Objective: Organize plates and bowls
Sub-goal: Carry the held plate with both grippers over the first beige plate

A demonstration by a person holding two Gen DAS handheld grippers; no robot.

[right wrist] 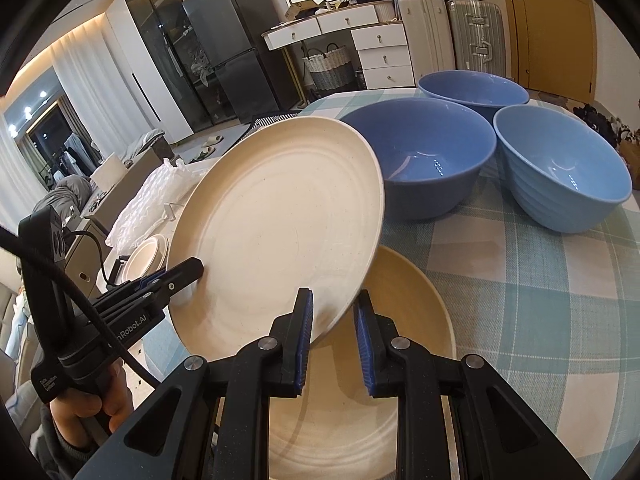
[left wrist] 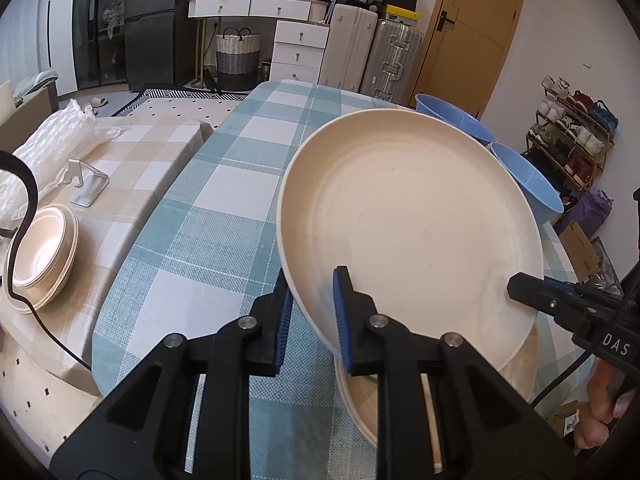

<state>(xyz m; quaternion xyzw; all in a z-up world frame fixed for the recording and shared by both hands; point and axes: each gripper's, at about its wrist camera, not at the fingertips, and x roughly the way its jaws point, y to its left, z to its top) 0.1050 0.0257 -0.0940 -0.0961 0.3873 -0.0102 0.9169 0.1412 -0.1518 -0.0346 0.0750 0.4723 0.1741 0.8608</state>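
Note:
A cream plate is held tilted above the blue checked table; it also shows in the right wrist view. My left gripper is shut on its near rim. My right gripper is shut on the opposite rim, and shows at the right of the left wrist view. A second cream plate lies flat on the table under the held one. Three blue bowls stand behind.
A stack of cream bowls and plates sits on the beige checked side table at the left, beside a metal stand and bubble wrap. A black cable crosses that stack. The blue checked tablecloth stretches ahead.

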